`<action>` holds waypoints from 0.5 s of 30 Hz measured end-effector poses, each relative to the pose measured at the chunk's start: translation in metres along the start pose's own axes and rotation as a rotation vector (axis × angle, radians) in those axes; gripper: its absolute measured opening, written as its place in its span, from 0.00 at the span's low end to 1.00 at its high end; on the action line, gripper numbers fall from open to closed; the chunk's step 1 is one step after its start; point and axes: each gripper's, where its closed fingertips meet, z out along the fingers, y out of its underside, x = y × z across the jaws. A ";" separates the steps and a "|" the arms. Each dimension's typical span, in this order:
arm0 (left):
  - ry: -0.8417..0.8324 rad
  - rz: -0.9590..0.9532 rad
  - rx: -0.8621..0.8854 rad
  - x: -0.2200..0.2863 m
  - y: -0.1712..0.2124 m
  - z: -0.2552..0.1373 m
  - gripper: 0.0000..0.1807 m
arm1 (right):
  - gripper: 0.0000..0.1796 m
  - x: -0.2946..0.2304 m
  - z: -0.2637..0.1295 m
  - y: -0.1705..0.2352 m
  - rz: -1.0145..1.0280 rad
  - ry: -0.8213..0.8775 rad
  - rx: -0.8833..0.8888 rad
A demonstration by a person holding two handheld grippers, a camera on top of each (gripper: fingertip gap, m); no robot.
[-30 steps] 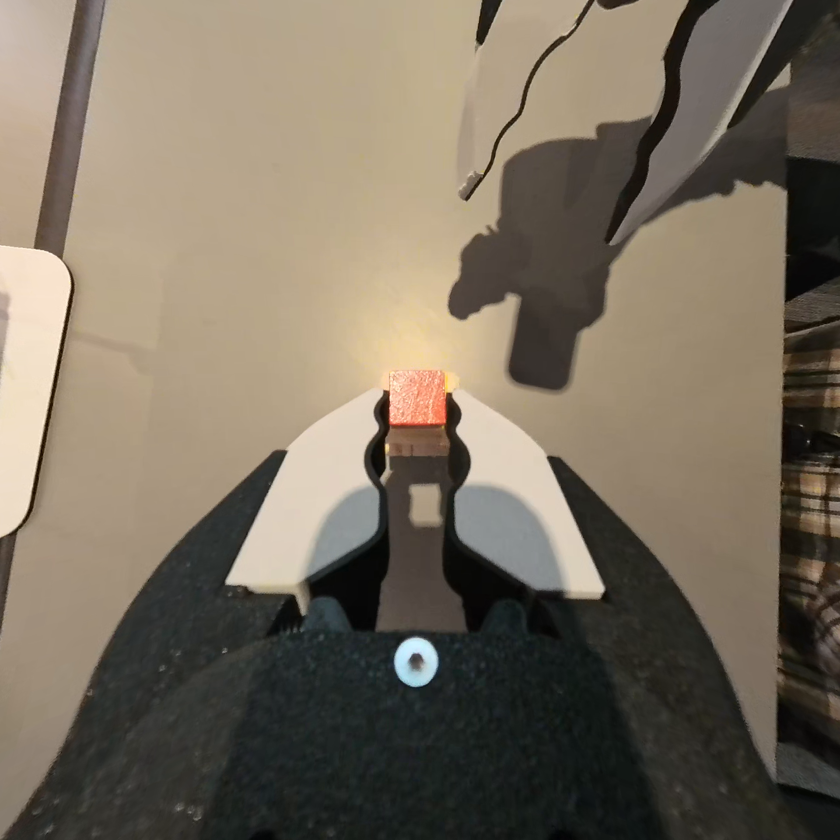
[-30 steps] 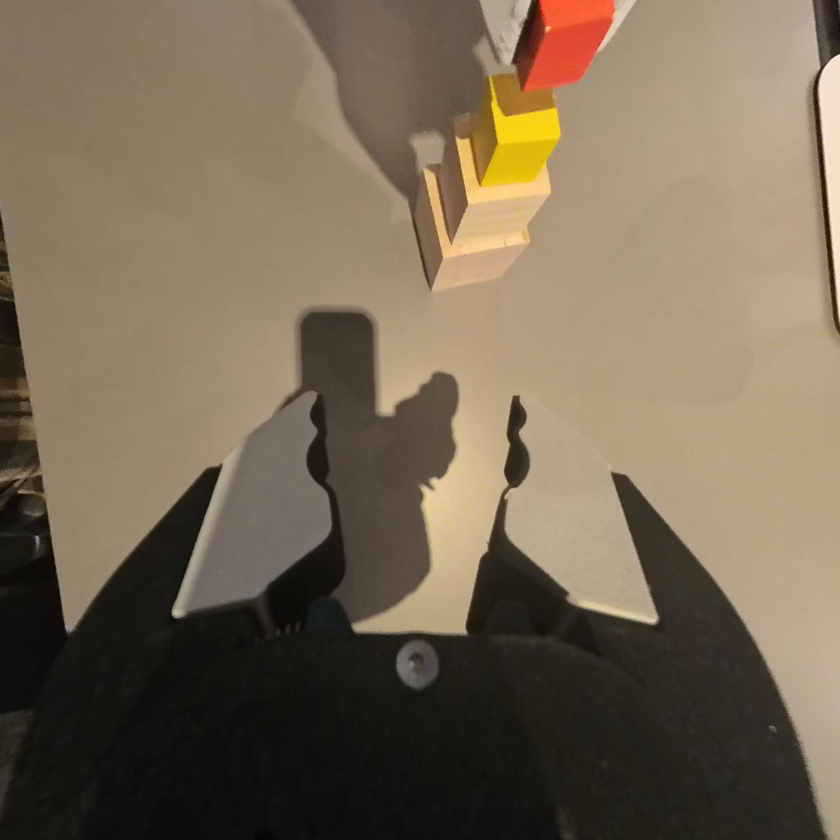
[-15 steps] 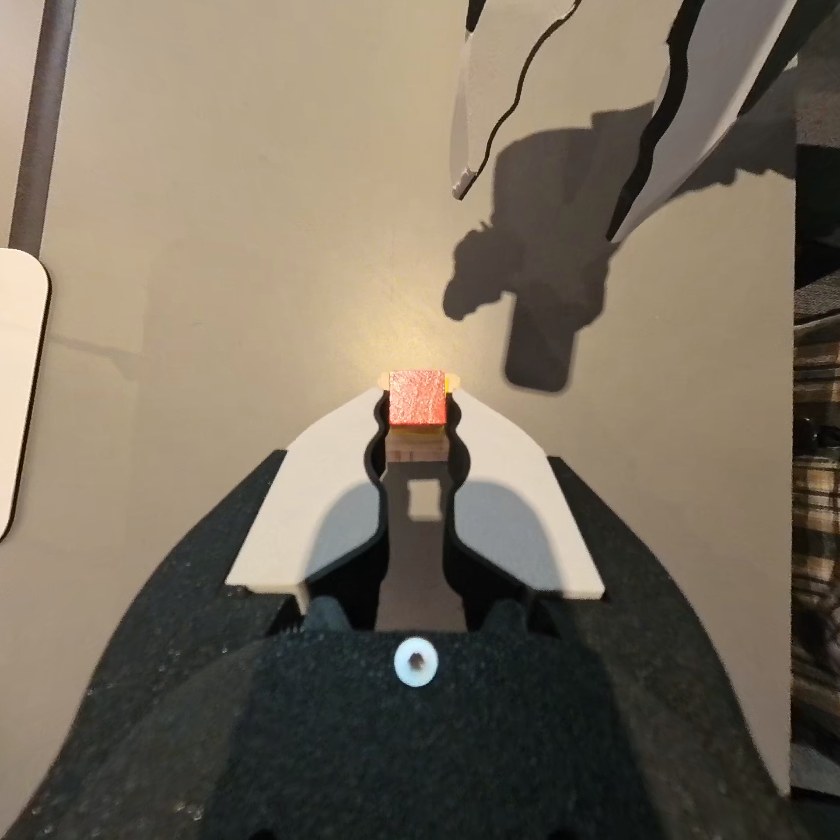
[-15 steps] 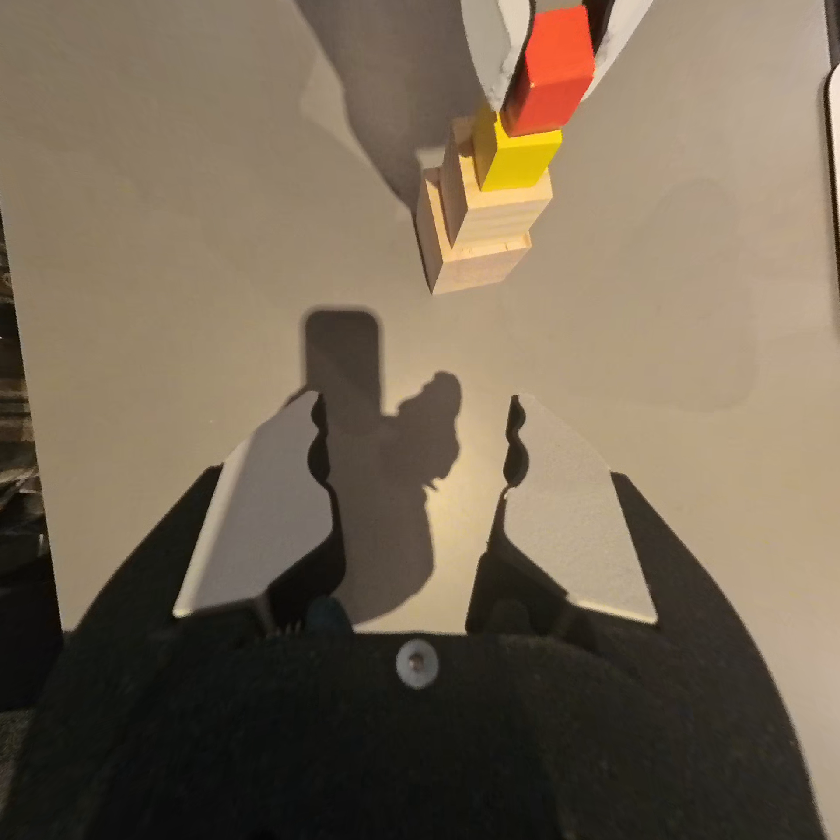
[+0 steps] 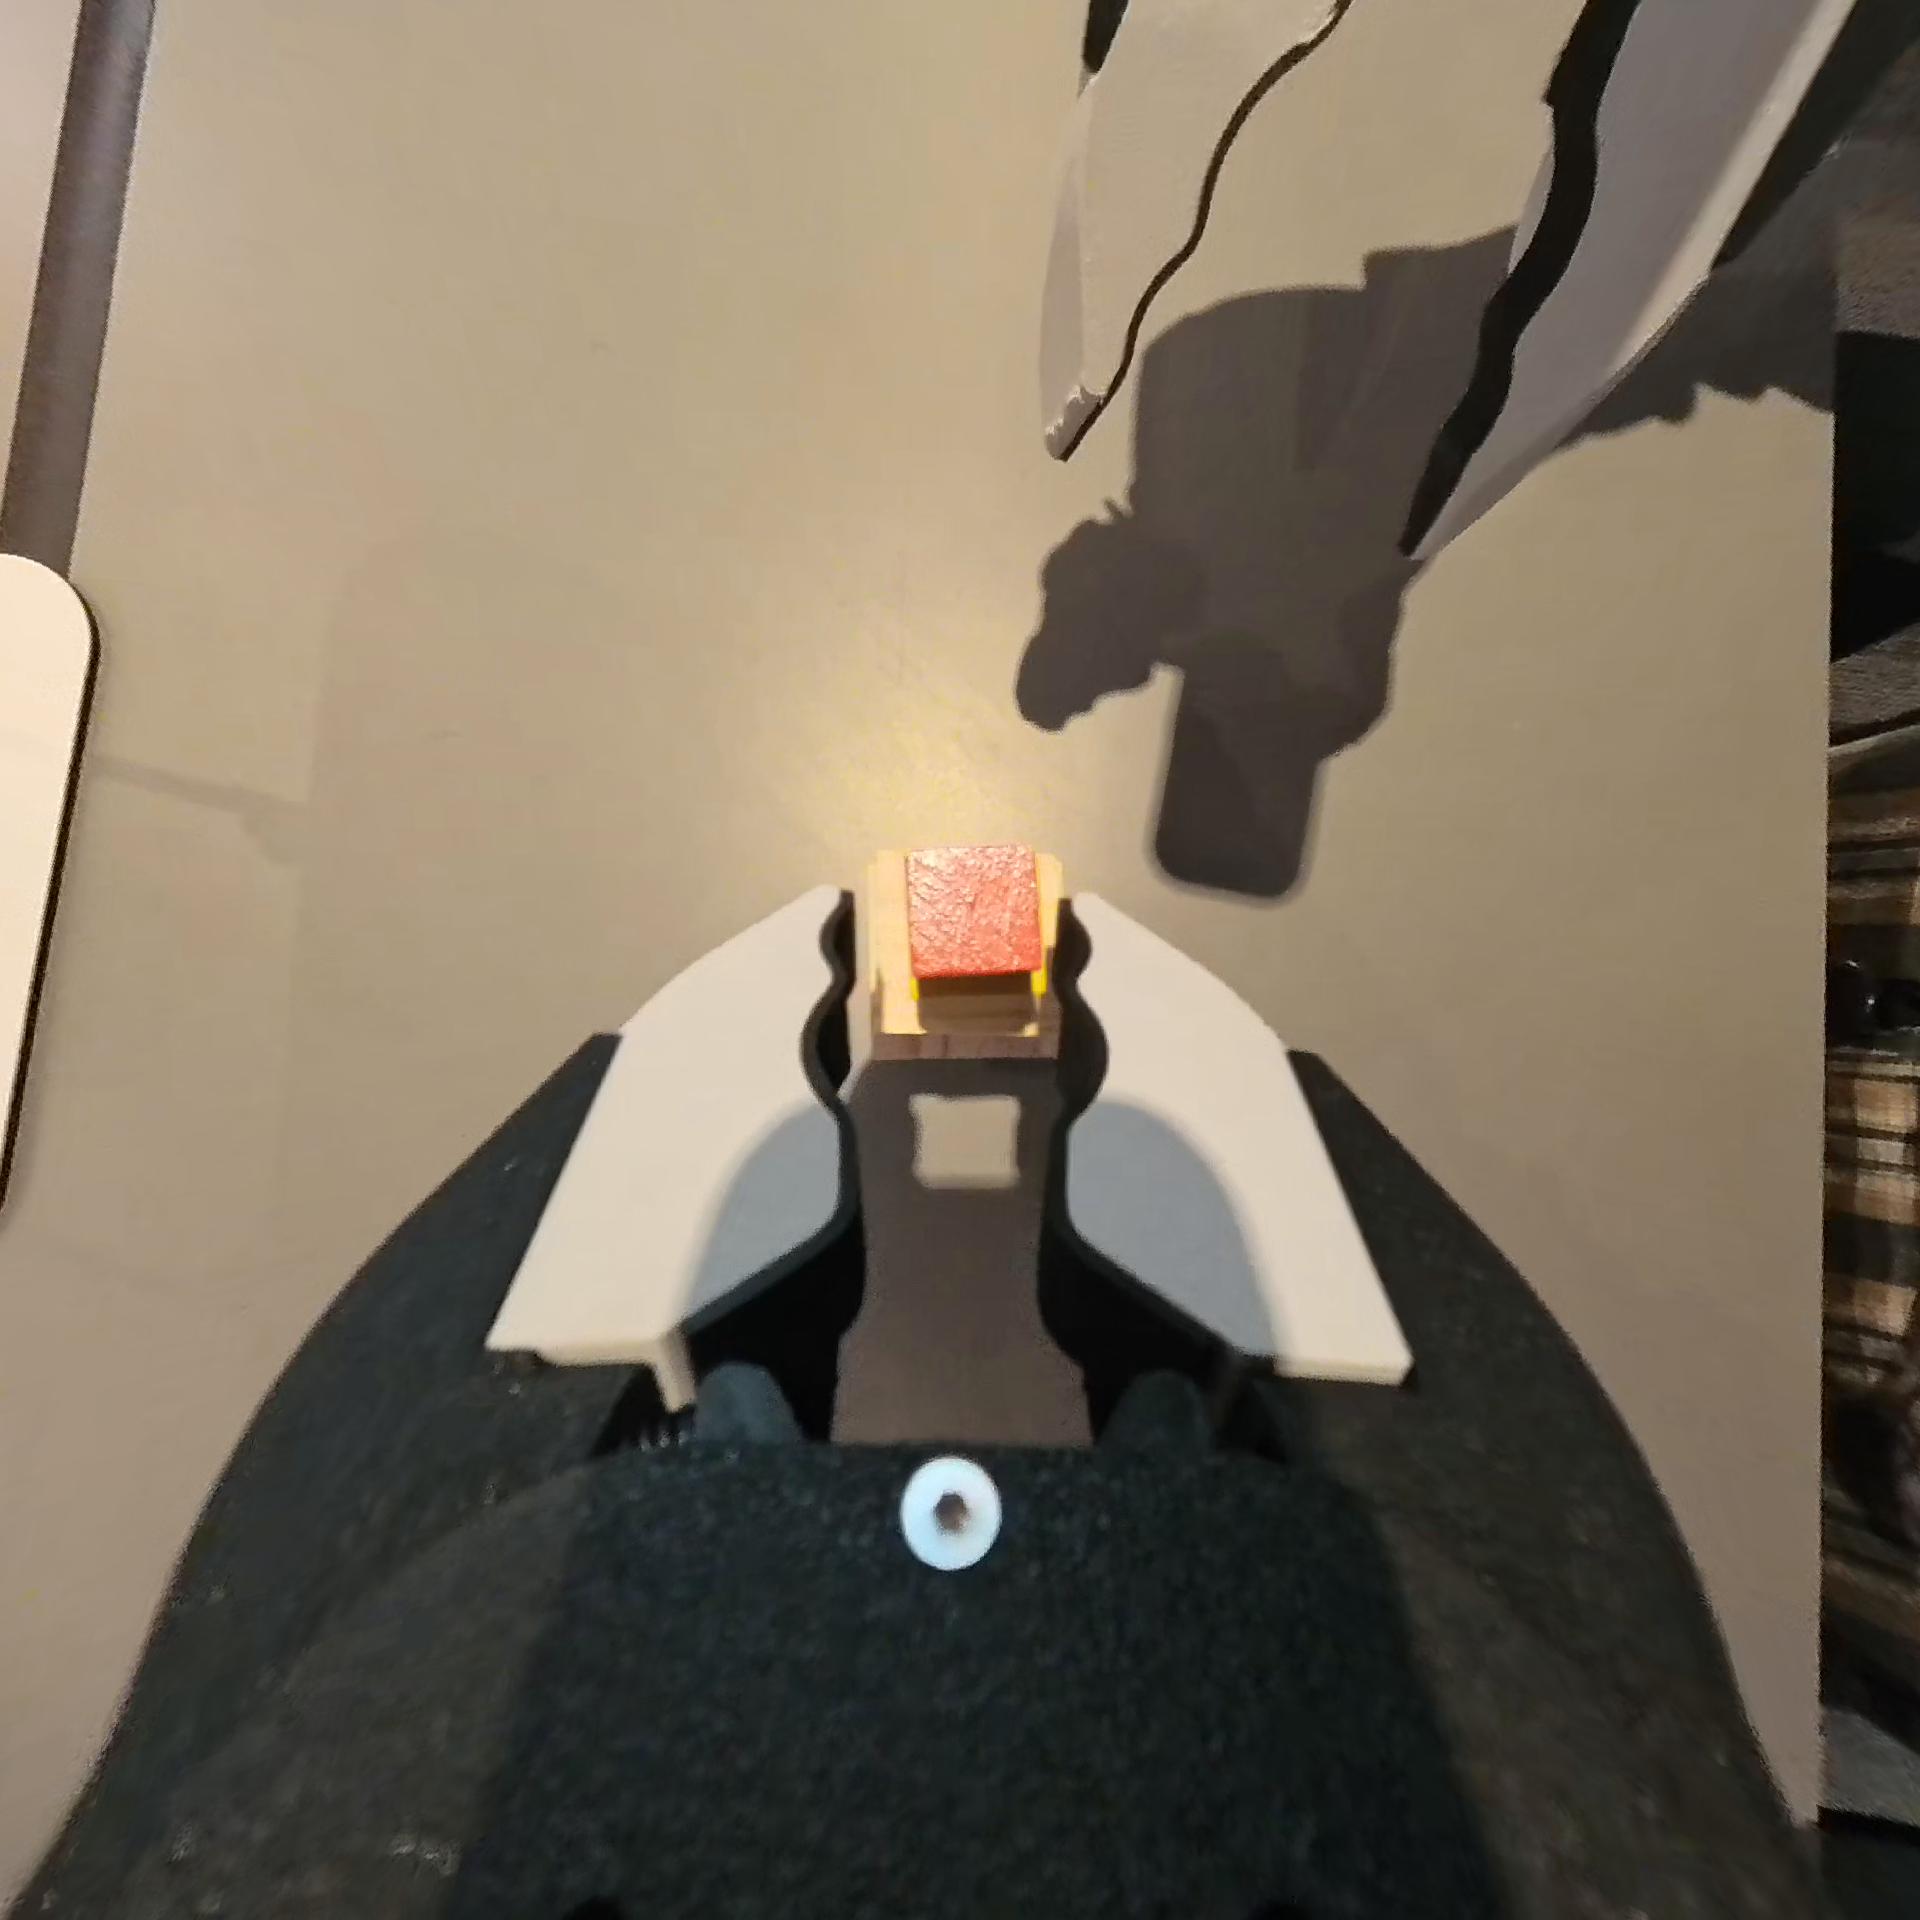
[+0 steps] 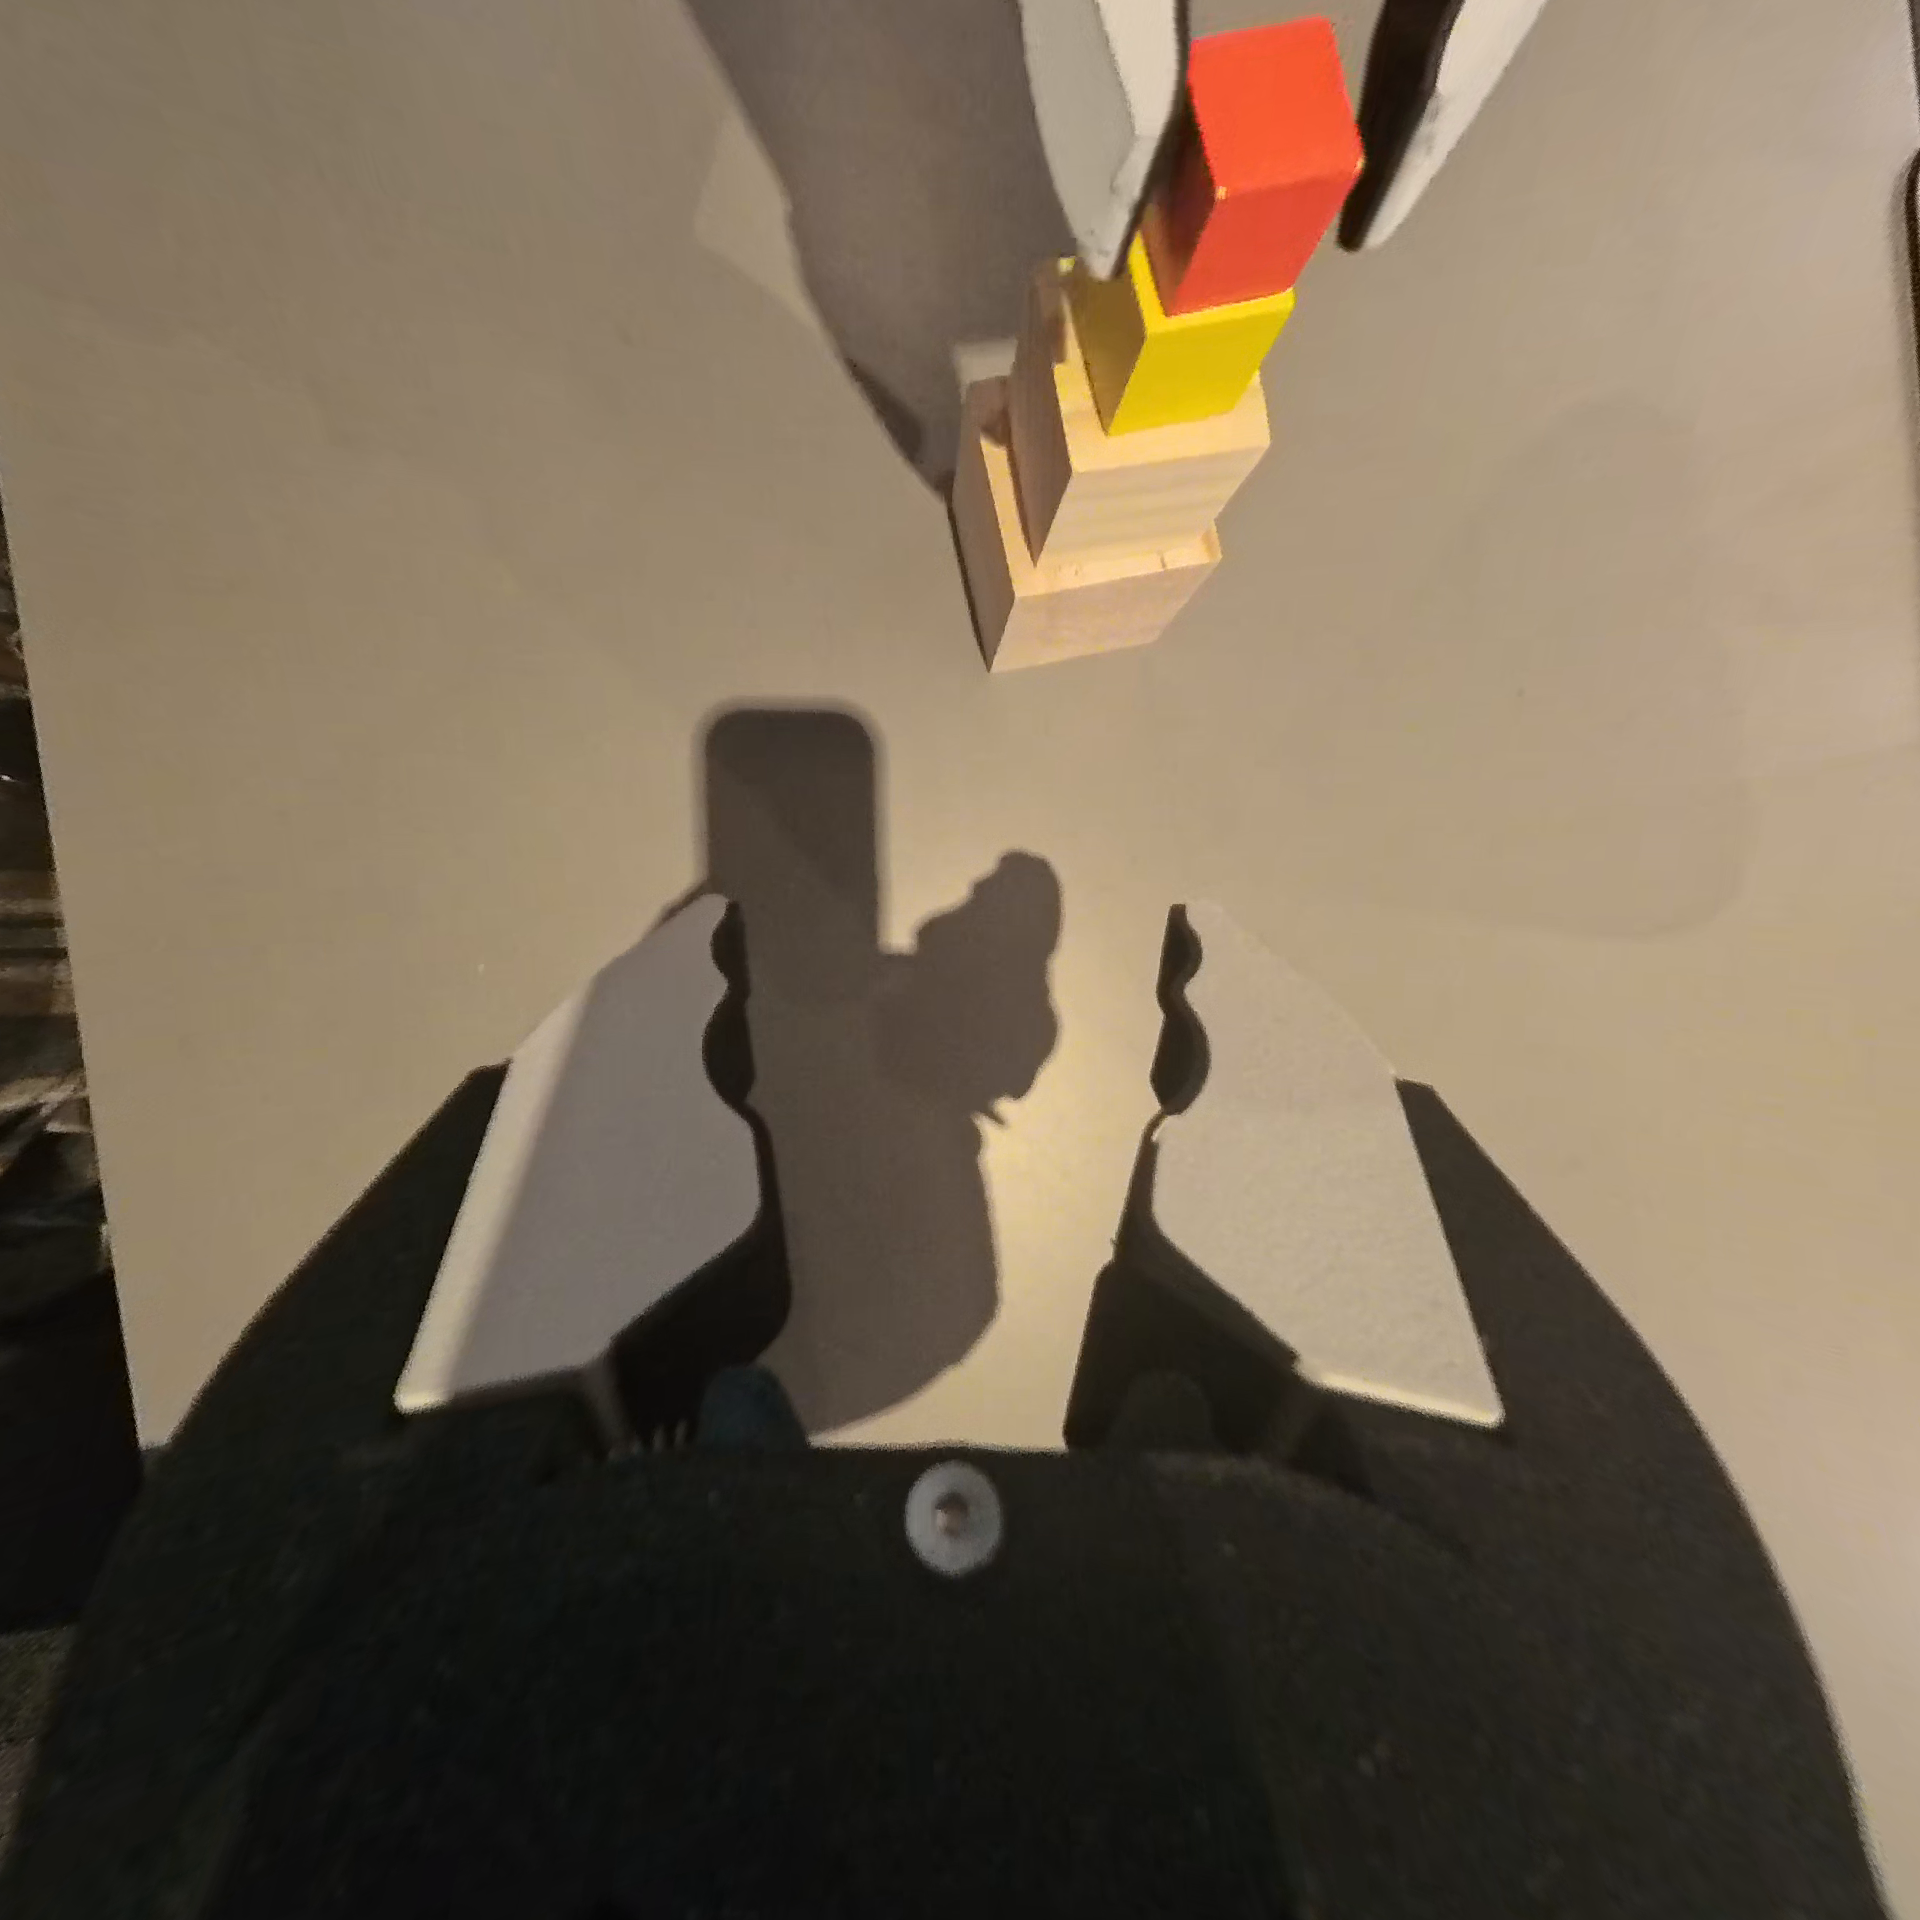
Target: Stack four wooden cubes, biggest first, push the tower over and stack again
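A tower of four cubes stands on the beige table (image 6: 416,416). From the bottom it is a big plain wooden cube (image 6: 1091,613), a smaller plain one (image 6: 1153,488), a yellow cube (image 6: 1195,364) and a red cube (image 6: 1273,156). My left gripper (image 5: 956,920) is directly above the tower. Its fingers stand a little apart on both sides of the red cube (image 5: 971,909), open. The right wrist view shows the left gripper (image 6: 1231,249) flanking the red cube with small gaps. My right gripper (image 6: 951,914) is open and empty, nearer than the tower, and shows in the left wrist view (image 5: 1242,494).
A white rounded board (image 5: 31,831) lies at the left edge of the left wrist view, beside a dark strip (image 5: 83,260). Plaid cloth (image 5: 1870,1143) lies past the table's right edge. Shadows of the grippers fall on the table. My right fingertips sit around 11 cm from my left ones.
The left gripper lowered the red cube onto the yellow cube and opened, letting go of it. The right gripper has barely moved.
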 end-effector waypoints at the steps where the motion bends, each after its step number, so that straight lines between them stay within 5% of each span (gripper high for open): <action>1: -0.001 -0.002 0.001 0.000 0.001 0.000 0.23 | 0.42 0.000 0.000 0.000 0.000 0.001 -0.001; 9: -0.081 -0.093 0.242 -0.012 0.000 -0.055 0.46 | 0.45 0.013 -0.007 0.007 0.072 0.078 0.013; 15: -0.308 -0.339 0.574 -0.045 0.066 -0.111 0.46 | 0.47 0.042 -0.012 0.025 0.264 0.237 -0.011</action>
